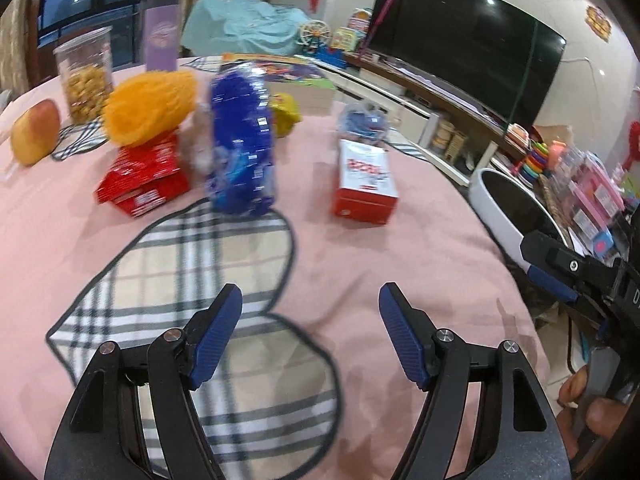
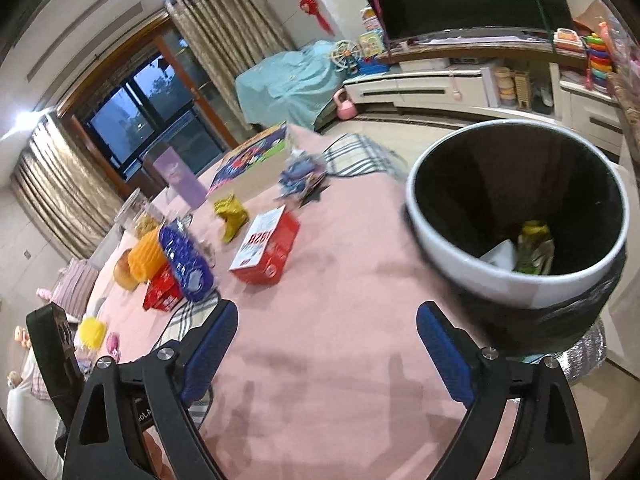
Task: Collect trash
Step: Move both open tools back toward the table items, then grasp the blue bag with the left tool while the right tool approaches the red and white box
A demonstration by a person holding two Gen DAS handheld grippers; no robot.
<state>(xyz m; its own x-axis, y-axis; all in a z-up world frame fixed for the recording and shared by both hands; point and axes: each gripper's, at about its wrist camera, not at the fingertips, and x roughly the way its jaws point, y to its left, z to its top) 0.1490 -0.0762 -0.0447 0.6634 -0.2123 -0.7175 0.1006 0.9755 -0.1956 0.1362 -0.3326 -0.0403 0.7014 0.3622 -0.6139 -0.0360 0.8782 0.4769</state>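
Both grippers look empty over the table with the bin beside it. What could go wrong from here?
1. The tall blue packet stands upright among the red packets and the orange ball; a reach there might topple it.
2. The crumpled yellow wrapper and blue wrapper lie behind the red box, so the left gripper could knock the box.
3. The bin sits beside the table edge; a drop could miss it.

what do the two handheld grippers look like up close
Both the left gripper and right gripper match: black angular plastic linkages joined by round silver pins, each finger faced with a ribbed blue pad. No cables or sleeves show.
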